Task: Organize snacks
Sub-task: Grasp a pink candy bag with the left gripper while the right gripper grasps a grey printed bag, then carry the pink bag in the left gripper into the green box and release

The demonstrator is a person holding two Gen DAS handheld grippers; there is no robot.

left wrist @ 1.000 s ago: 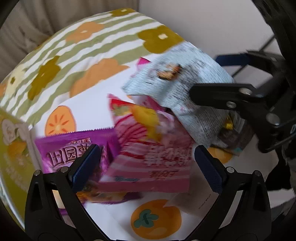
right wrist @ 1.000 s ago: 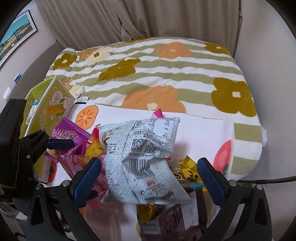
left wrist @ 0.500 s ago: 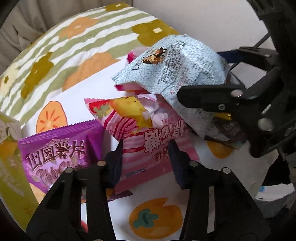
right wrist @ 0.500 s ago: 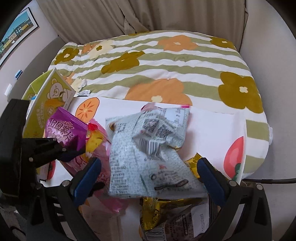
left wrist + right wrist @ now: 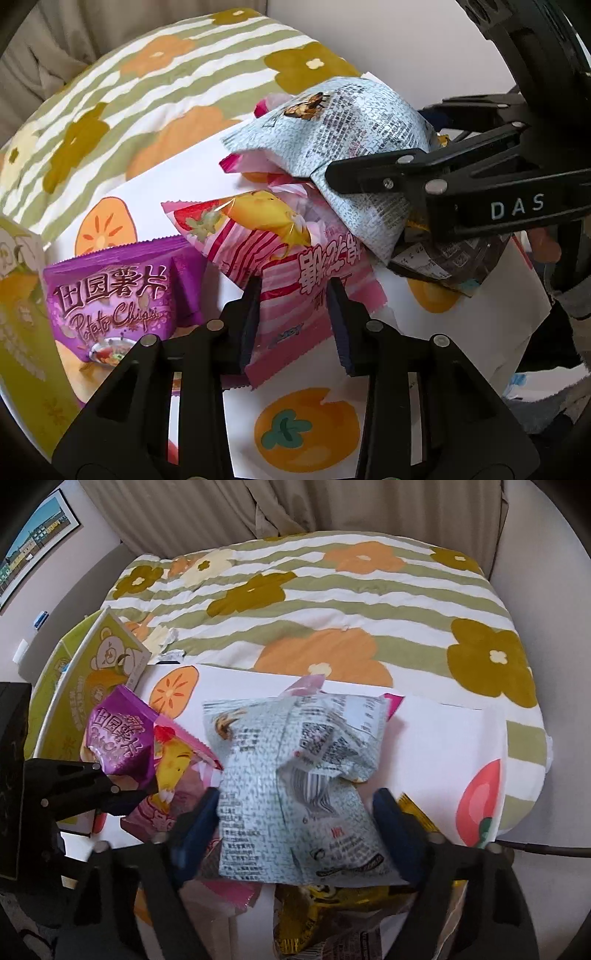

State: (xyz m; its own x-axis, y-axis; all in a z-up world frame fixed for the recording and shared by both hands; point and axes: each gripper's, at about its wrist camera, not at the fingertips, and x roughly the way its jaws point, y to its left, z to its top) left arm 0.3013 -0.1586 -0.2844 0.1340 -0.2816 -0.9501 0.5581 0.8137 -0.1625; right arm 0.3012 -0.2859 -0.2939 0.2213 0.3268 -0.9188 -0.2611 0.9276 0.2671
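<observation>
Floral bed point(image 5: 155, 96); pink packet point(image 5: 295, 295) between left tool point(image 5: 293, 295) pads

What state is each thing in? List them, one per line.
Left gripper: closing, pink striped bag between its pads.
Right gripper: closing around pale blue bag.
Pink striped bag: sealed, gripped at its lower edge.
Pale blue bag: crumpled, topmost.
Purple chip bag: sealed, untouched.

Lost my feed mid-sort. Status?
Left gripper closing on pink striped bag. Right gripper closing around pale blue bag. Blue bag overlaps pink.
</observation>
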